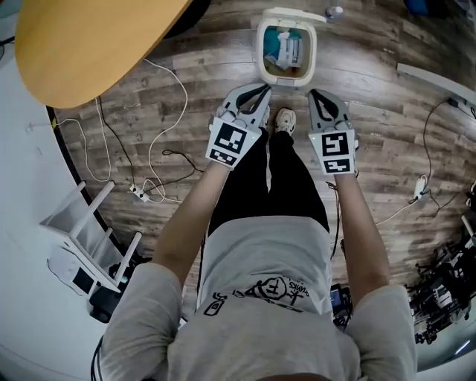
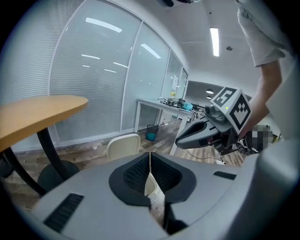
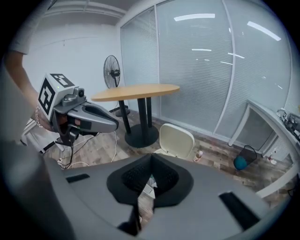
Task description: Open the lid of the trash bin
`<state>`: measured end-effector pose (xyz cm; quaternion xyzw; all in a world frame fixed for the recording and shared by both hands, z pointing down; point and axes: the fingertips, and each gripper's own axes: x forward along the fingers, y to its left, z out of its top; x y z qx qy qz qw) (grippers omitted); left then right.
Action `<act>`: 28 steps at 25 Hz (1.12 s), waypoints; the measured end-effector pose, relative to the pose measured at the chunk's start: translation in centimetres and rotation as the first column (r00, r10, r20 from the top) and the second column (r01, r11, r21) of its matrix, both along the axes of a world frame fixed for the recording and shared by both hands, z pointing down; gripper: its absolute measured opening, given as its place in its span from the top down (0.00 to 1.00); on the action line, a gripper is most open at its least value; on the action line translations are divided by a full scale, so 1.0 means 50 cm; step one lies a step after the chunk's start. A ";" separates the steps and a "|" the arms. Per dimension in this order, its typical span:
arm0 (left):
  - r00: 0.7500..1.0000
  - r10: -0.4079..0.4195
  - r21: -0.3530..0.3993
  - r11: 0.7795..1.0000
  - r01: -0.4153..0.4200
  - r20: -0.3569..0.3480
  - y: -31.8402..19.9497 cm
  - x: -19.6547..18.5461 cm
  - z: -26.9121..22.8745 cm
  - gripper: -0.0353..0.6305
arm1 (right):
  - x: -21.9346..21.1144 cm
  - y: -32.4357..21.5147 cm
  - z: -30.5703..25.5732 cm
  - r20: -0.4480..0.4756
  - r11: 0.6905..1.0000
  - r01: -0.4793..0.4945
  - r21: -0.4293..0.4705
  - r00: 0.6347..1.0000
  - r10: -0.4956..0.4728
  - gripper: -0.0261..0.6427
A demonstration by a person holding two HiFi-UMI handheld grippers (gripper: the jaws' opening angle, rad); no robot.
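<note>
The cream trash bin [image 1: 262,52] stands on the wood floor in front of me, its lid [image 1: 294,13] tipped up at the far side. Teal and white rubbish lies inside. A shoe [image 1: 284,120] rests at the bin's near foot. My left gripper [image 1: 260,91] hangs just short of the bin's near left corner, shut on nothing. My right gripper [image 1: 318,95] hovers off the near right corner, also shut and empty. The raised lid [image 2: 123,145] shows beyond the left gripper [image 2: 150,159], with the right gripper [image 2: 206,132] alongside. The right gripper [image 3: 151,161] faces the lid [image 3: 176,139], and the left gripper [image 3: 86,117] is beside it.
A round wooden table [image 1: 89,37] overhangs the floor at the left. White cables [image 1: 167,141] and a power strip [image 1: 139,195] lie left of my legs, by a white rack [image 1: 85,238]. A small bottle [image 1: 335,12] stands behind the bin. Gear and cables [image 1: 446,290] crowd the right.
</note>
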<state>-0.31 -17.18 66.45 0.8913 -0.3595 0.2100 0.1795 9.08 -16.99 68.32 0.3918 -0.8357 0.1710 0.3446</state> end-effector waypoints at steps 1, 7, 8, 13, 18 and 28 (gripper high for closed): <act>1.000 -0.004 0.011 1.000 0.004 0.000 0.000 -0.002 -0.025 0.91 | 0.002 -0.001 -0.025 0.014 1.000 -0.011 0.009 1.000 0.011 0.95; 0.996 -0.067 0.040 0.997 0.069 -0.054 -0.007 -0.020 -0.177 0.91 | 0.014 -0.021 -0.172 0.106 0.995 -0.073 0.072 0.992 0.066 0.95; 0.995 -0.072 0.051 0.996 0.075 -0.068 -0.008 -0.022 -0.207 0.91 | 0.017 -0.024 -0.197 0.117 0.993 -0.077 0.084 0.991 0.067 0.95; 0.990 -0.068 0.107 0.991 0.081 -0.123 0.003 -0.024 -0.346 0.91 | 0.025 -0.020 -0.329 0.170 0.985 -0.098 0.142 0.983 0.073 0.95; 0.987 -0.045 0.163 0.984 0.070 -0.153 0.013 -0.015 -0.471 0.91 | 0.028 -0.006 -0.456 0.236 0.975 -0.129 0.181 0.968 0.084 0.95; 0.968 0.017 0.256 0.965 0.049 -0.249 0.070 0.012 -0.704 0.91 | 0.024 0.041 -0.705 0.307 0.941 -0.126 0.315 0.951 0.025 0.95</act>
